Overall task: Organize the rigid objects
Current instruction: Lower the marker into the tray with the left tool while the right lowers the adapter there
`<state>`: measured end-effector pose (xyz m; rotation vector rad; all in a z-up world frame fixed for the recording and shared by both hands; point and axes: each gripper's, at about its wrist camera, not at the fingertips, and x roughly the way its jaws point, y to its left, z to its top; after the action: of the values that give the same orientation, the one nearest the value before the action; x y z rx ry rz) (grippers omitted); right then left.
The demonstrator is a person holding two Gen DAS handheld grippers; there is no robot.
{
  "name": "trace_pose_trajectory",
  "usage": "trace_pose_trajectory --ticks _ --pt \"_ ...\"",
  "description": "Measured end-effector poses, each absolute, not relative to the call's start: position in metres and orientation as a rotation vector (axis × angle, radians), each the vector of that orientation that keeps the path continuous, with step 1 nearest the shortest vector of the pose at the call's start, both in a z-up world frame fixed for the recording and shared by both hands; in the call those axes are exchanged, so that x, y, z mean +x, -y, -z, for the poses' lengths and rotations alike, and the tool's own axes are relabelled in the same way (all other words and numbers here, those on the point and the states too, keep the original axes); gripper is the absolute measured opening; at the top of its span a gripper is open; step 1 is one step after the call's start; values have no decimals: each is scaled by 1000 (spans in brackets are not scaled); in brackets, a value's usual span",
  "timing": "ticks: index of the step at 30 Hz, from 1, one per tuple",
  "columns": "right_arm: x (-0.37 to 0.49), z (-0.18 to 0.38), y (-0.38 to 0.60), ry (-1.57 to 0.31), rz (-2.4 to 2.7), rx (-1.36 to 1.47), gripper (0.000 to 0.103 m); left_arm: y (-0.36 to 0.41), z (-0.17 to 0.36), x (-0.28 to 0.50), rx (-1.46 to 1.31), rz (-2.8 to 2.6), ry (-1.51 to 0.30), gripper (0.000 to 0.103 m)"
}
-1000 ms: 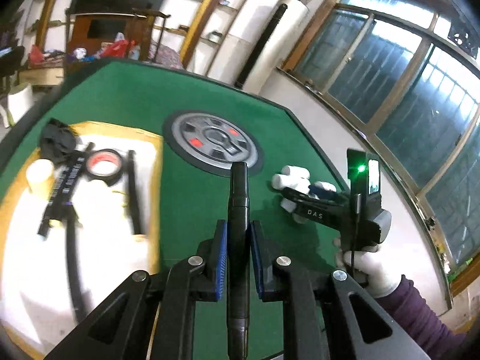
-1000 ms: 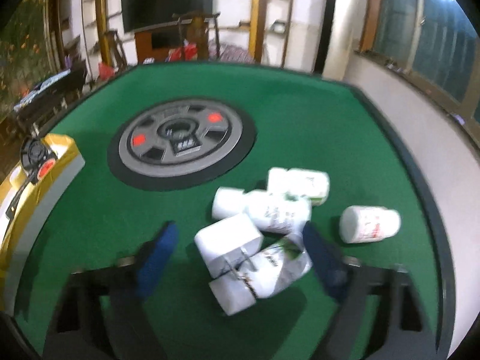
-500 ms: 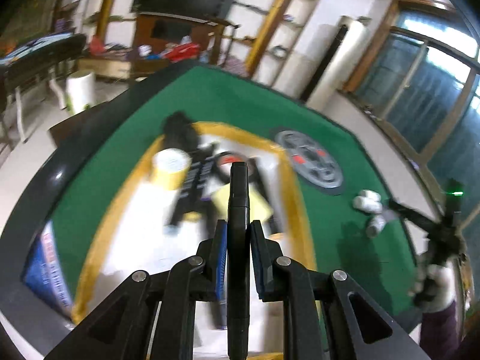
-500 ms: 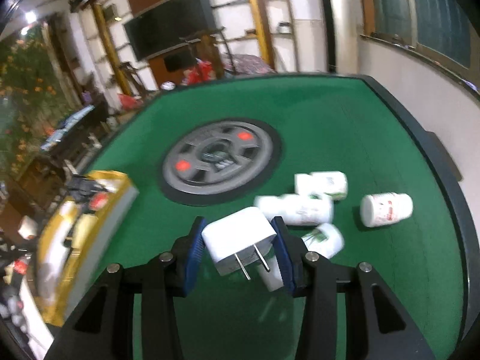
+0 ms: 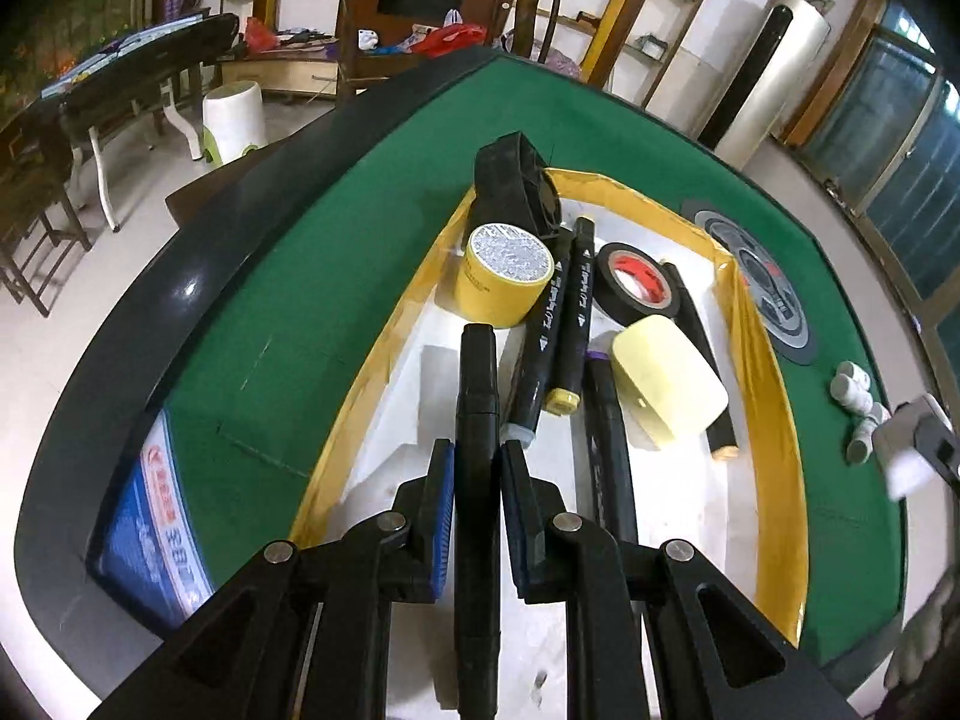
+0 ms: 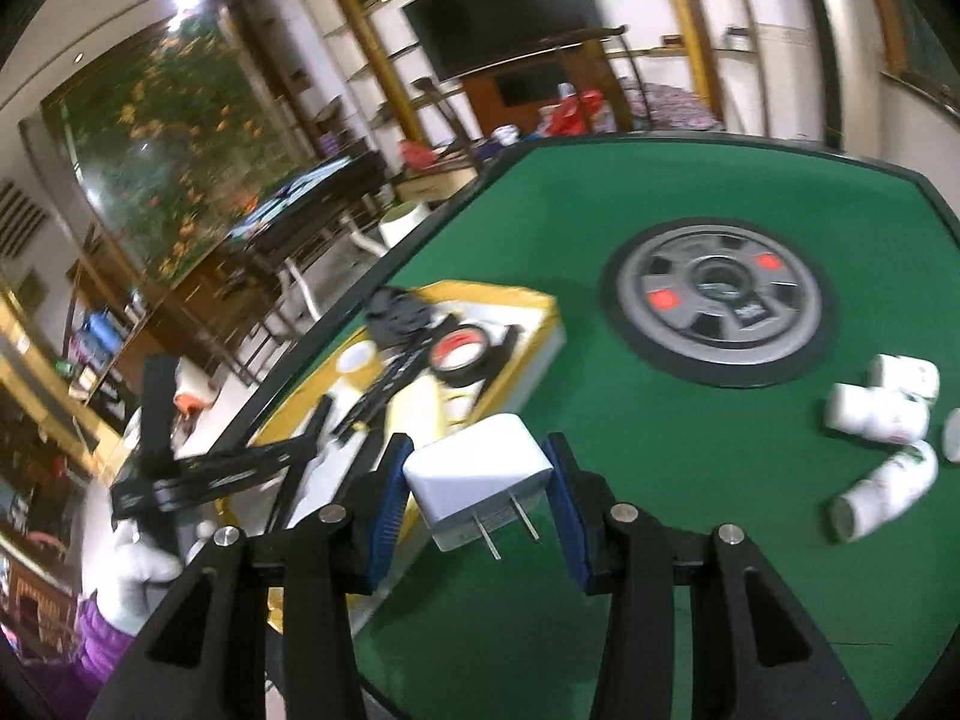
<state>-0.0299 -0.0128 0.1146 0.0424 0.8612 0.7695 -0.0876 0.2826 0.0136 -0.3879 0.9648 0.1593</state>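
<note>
My left gripper (image 5: 474, 468) is shut on a black marker (image 5: 477, 396), held over the near end of a gold-rimmed tray (image 5: 774, 420). In the tray lie a yellow tape roll (image 5: 504, 276), a black tape roll with a red core (image 5: 639, 282), several black markers (image 5: 570, 312), a pale yellow case (image 5: 669, 387) and a black fan (image 5: 516, 186). My right gripper (image 6: 474, 480) is shut on a white plug adapter (image 6: 480, 474), prongs toward the camera, above the green table right of the tray (image 6: 540, 348). The left gripper (image 6: 318, 420) shows there over the tray.
Several small white bottles (image 6: 882, 414) lie on the green felt at the right, next to a round grey dial (image 6: 720, 306) set in the table. The bottles (image 5: 855, 396) and dial (image 5: 762, 282) show right of the tray. A blue label (image 5: 156, 534) sits by the table's dark rim.
My left gripper has swung with the marker from beside the dial to over the tray. My right gripper closed on the white adapter, lifted it off the bottle pile and carried it left toward the tray.
</note>
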Motion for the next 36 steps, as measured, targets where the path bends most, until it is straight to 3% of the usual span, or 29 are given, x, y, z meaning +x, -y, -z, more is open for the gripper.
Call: trace_pose_trajectory --ticks 4,9,24,26,28,29,36 --pt "-41 -113 -13 -871 -811 5 43 -282 -13 -80 -377 -155 -978 16" --pt "-51 -107 -41 -902 -856 -27 43 -284 -28 -97 -460 -97 -913 54" --pt "-61 -58 -110 -1066 -911 -203 44 -301 -42 -127 -564 -65 -827 56" --pt "-59 -59 -109 -1069 -905 -191 46 -301 -41 -127 -567 -63 -831 56" --pt "-56 -66 -105 -1061 -892 -169 66 -301 -40 -127 -567 -63 -835 56" --pt "-55 -70 -101 -1049 -883 -154 68 -300 -41 -127 -565 -63 -836 56" --pt "-42 -88 -55 -987 -840 -36 69 -286 -53 -131 -537 -72 -827 57"
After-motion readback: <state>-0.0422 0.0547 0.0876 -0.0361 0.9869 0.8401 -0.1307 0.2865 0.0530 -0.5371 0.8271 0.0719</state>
